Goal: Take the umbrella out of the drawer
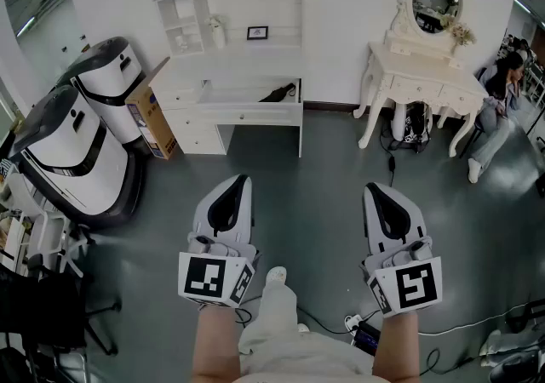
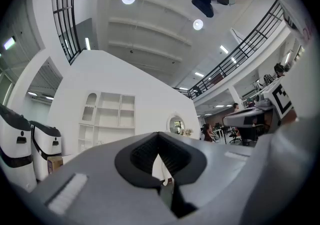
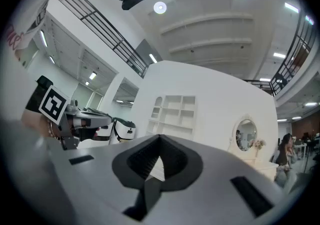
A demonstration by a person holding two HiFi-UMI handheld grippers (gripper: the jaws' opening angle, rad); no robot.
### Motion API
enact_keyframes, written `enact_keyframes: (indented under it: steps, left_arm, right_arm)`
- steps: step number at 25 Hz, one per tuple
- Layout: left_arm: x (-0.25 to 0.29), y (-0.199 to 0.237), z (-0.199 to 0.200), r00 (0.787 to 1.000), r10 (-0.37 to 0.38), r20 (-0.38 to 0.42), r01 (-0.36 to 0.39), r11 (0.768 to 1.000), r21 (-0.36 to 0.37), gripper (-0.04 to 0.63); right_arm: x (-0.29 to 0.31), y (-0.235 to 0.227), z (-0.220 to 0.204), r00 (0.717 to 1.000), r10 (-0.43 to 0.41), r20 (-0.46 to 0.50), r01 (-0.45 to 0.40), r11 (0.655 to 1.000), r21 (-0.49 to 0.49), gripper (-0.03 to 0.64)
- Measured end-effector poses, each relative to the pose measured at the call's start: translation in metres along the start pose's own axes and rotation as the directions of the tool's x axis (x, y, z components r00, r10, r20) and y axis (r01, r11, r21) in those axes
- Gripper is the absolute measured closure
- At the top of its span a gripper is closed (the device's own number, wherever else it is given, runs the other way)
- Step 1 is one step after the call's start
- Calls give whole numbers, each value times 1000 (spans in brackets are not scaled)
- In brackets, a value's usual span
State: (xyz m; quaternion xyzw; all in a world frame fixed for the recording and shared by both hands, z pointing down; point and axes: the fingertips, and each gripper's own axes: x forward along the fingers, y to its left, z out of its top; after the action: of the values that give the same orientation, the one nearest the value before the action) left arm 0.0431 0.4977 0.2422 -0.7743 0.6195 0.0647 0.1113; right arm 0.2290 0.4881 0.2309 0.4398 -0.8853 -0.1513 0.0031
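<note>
A black umbrella lies in the open top drawer of a white desk against the far wall. Both grippers are held side by side in front of me over the grey floor, well short of the desk. My left gripper is shut with nothing in it. My right gripper is shut and empty too. In the left gripper view the dark pads meet at their tips, pointing slightly upward at the white wall. The right gripper view shows its pads closed the same way.
Two large white-and-black machines and a cardboard box stand left of the desk. A white vanity table with an oval mirror is at the right, and a person sits beyond it. Cables and a power strip lie near my feet.
</note>
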Motion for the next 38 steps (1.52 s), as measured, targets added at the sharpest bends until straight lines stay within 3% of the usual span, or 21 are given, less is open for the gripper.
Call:
enact_keyframes:
  steps: [10,19,28,38]
  left_arm:
    - [60,39,-30,1000,-2,-12,2,1000,-16,588]
    - [147,120,-74,1000,12,-28,-13,1000,-27,588]
    - [247,195,-88,1000,-26,-13,26,998,-54,588]
    - [294,232,-111,1000,-16,-27,15,998,-59,588]
  right_arm:
    - [63,-20,-29,999,-6,-39,6,1000,6,611]
    - [180,-34,-54,999,4,-40,-4,1000,4,611]
    - [298,-56,-54,999,-12,-40,12,1000,-8,611]
    - [362,-67,-74,999,0,-50,-1,1000,-5,611]
